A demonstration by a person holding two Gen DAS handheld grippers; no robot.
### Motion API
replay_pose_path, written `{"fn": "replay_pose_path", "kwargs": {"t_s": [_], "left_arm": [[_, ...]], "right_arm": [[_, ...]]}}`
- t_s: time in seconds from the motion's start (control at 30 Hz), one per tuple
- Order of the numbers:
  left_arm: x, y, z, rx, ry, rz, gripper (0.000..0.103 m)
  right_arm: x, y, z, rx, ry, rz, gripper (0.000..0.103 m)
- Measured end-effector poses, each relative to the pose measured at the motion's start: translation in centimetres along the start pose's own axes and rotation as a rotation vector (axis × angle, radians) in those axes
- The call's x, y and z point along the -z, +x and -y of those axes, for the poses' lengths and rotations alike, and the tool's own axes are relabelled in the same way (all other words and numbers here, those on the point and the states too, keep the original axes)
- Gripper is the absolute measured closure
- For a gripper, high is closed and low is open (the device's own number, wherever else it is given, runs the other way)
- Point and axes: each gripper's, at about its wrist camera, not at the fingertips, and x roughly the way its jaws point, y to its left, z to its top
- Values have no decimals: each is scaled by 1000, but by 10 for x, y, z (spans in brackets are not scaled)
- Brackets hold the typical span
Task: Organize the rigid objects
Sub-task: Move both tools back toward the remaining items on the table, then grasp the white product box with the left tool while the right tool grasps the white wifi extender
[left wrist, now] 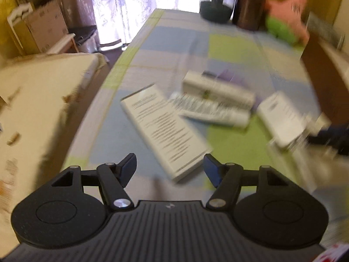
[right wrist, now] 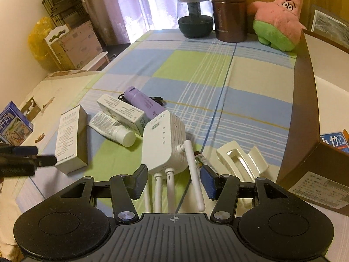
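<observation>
Several rigid items lie on the checked cloth. In the right wrist view: a tall white box (right wrist: 70,139), a white tube (right wrist: 113,127), a small printed box (right wrist: 122,113), a purple cylinder (right wrist: 145,106), a white router with antennas (right wrist: 163,142) and a cream hair clip (right wrist: 242,160). My right gripper (right wrist: 173,182) is open, its fingers either side of the router's antenna end, not touching. My left gripper (left wrist: 169,169) is open and empty just before the tall white box (left wrist: 163,128); its view is blurred. The left gripper also shows at the left edge of the right wrist view (right wrist: 28,159).
A brown cardboard box (right wrist: 314,135) stands at the right. A dark humidifier (right wrist: 195,14), a brown flask (right wrist: 229,14) and a pink star plush (right wrist: 279,19) stand at the far edge. A cream surface (right wrist: 43,100) with a blue carton (right wrist: 13,124) lies left.
</observation>
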Motion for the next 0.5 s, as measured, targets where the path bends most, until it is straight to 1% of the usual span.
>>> {"fn": "replay_pose_path", "kwargs": {"t_s": [0.07,0.13,0.27,0.33,0.4,0.5], "left_arm": [[-11,7,6,14,-24,2,35],[-21,21,13,-10,-29,-9,35],[-33,45,13,-87,-51,-53,35],[-34,51,12,-131,-31,-52,34],[-34,57,7,-135,-23,-62,34],[-30,55,3,-115,-3,-51,34]], "right_arm": [[-1,1,0,3,2,2,52],[-3,1,1,5,4,6,52],[-6,-1,1,11,5,21,52],[-7,-1,2,11,9,27,52],[-7,-1,1,8,13,30,52],[-7,1,-1,2,6,31,52]]}}
